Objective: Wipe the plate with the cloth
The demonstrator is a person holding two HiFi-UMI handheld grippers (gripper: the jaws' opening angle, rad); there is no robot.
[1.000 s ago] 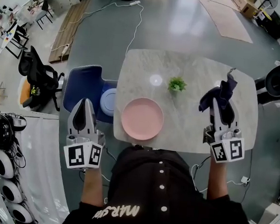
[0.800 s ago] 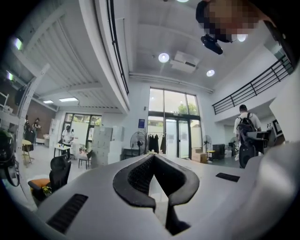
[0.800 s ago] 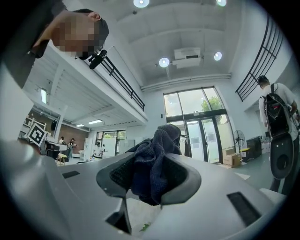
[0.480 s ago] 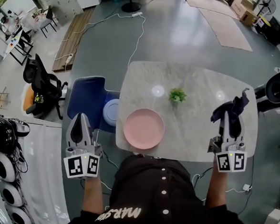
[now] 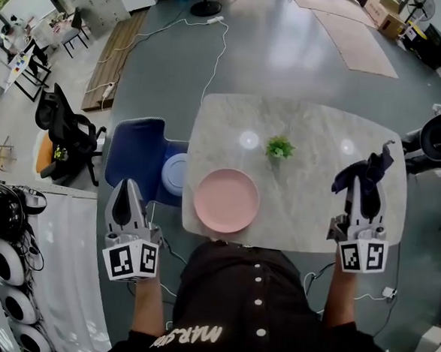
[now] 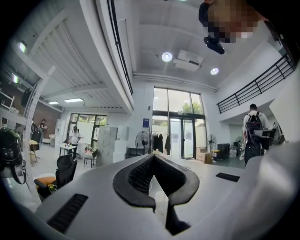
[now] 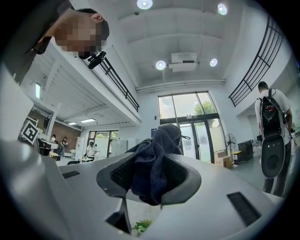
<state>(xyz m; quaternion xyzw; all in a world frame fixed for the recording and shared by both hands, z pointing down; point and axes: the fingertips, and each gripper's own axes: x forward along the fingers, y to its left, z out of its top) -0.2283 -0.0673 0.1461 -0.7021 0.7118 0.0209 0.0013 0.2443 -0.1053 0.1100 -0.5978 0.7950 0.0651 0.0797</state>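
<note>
- Head view: your right claw (image 5: 362,178) pinches the dark cloth (image 5: 372,161) over the right side of the bench (image 5: 309,208), well apart from the pink plate (image 5: 226,200), which lies near the front edge. The small plant (image 5: 280,148) stands just behind the straight path between them, so a wide sweep could tip it.
- Your left claw (image 5: 127,186) hangs off the bench, beside the blue chair (image 5: 132,143).
- Left gripper view: this claw is pressed together on nothing. With the plate unbraced, I judge a firm wipe may push it off the edge.
- Right gripper view: the cloth sits bunched between the pads. Dragged hard, the wad could pull free.
</note>
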